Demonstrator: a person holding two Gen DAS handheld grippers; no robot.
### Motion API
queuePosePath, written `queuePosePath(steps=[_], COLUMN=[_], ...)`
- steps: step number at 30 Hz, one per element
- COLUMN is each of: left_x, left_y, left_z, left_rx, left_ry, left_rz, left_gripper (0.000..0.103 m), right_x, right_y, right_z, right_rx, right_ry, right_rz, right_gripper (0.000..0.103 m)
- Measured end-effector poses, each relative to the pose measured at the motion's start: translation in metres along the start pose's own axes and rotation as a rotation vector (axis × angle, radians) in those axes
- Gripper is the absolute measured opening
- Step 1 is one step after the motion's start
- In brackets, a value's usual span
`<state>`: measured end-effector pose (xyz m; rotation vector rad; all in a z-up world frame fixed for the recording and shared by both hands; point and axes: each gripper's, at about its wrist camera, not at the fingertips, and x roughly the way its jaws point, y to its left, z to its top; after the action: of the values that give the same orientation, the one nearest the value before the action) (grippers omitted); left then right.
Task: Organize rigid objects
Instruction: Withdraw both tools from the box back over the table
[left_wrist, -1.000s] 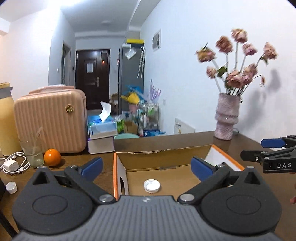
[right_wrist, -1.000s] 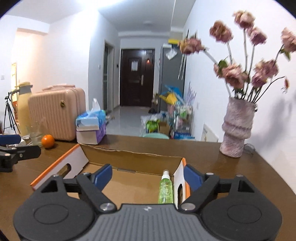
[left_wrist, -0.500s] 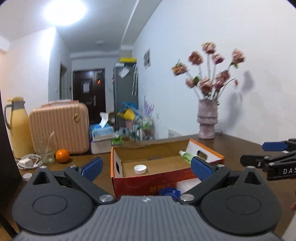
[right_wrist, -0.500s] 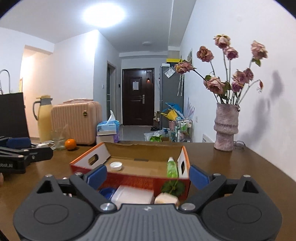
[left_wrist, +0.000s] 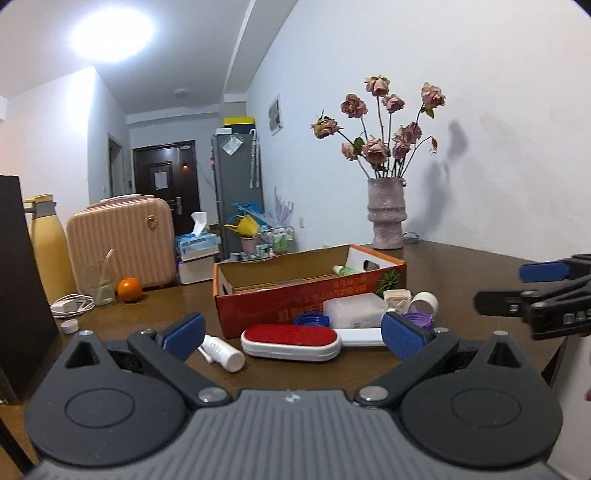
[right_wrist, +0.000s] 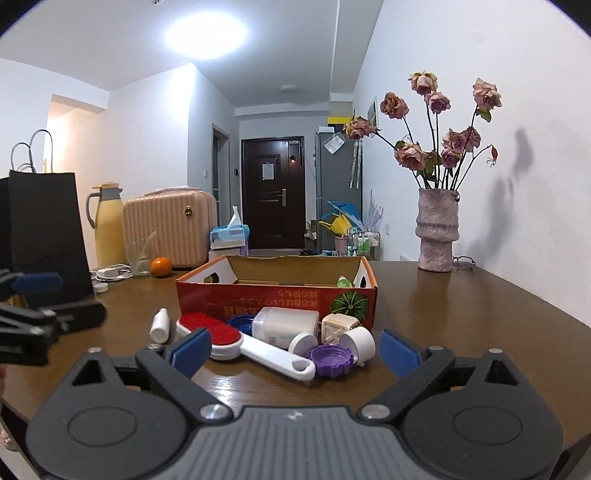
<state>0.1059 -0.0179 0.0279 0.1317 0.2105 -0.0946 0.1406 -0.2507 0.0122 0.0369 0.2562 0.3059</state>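
Left wrist view: left gripper (left_wrist: 291, 334) has its blue pads spread wide with nothing between them, held low over the brown table (left_wrist: 461, 269), short of the clutter. Right gripper (right_wrist: 293, 349) is likewise spread and empty, and it also shows side-on at the right edge of the left view, cut off by the frame. The open cardboard box (right_wrist: 277, 295) sits mid-table, its orange-red front wall facing both cameras with upside-down print that I can't read. That wall hides most of the interior; only the top of a green spray bottle (right_wrist: 344, 282) shows at the box's right end. Loose items lie just in front of the box: a white lint brush with a red pad (right_wrist: 221, 334), its handle running right toward a purple ribbed cap (right_wrist: 328, 360), a small white bottle (right_wrist: 160, 325) lying to the brush's left, a translucent white container (right_wrist: 286, 325) touching the box front, a blue lid (right_wrist: 240, 323) mostly hidden between brush and container, a cream cube-shaped item (right_wrist: 336, 325) (can't tell what it is), and two white caps (right_wrist: 357, 345) by the purple one, one lying on its side. Farther back on the left stand an orange (right_wrist: 161, 266), a glass (right_wrist: 139, 260), a pink suitcase (right_wrist: 170, 229) and a yellow thermos (right_wrist: 107, 221); a vase of dried roses (right_wrist: 437, 232) stands at the right rear.
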Motion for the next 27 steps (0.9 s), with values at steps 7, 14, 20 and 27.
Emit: queuePosePath(steps=[7,14,20,27], left_x=[-0.004,0.007,0.025,0.064], left_y=[0.012,0.029,0.042,0.049], left_z=[-0.009,-0.013,-0.022,-0.022], left_rx=[-0.054,-0.087,-0.101,-0.131], left_ry=[0.028,0.069,0.123,0.185], left_rz=[0.009,0.047,0.076,0.099], left_gripper=[0.103,0.103,0.103,0.103], right_x=[-0.021,-0.011,0.007,0.034], right_y=[0.009,0.009,0.006,-0.001], right_z=[-0.003,-0.005,-0.012,-0.017], right_rx=[-0.027,-0.018,-0.011,-0.018], right_ry=[-0.002,0.016,0.055,0.102], right_rz=[-0.011,-0.037,-0.033,-0.035], right_gripper=[0.098,0.098,0.098,0.098])
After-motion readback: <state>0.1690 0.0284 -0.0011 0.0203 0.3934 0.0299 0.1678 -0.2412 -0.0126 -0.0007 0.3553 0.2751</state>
